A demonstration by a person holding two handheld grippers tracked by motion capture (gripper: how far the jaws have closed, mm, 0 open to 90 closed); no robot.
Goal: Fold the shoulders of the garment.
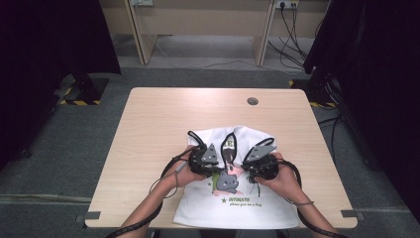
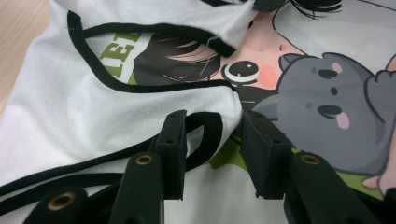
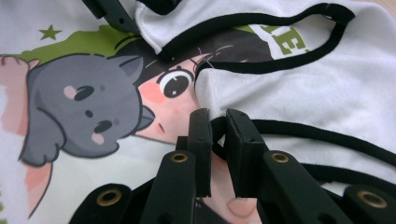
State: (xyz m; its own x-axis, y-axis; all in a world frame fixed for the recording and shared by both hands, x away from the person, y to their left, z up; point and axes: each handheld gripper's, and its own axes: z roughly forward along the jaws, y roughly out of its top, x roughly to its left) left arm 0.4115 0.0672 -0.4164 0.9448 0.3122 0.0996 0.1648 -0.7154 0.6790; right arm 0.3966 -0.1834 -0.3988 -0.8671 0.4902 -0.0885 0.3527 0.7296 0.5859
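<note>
Right gripper [image 3: 217, 140] pinching black-trimmed fold of soft white printed shirt [image 3: 289, 88]; left gripper [image 2: 212, 140] likewise.

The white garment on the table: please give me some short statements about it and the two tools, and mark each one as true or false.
1. The white garment lies on the wooden table. True.
2. Its edges are trimmed in red. False: the trim is black.
3. The print shows a grey animal beside a cartoon face. True.
4. The right tool stands wide open above bare wood. False: its jaws are nearly together, pinching black-trimmed cloth of the garment.
5. The left tool has folded cloth with black trim between its jaws. True.
6. The garment hangs over the far edge of the table. False: it hangs over the near edge, by the person's forearms.
</note>
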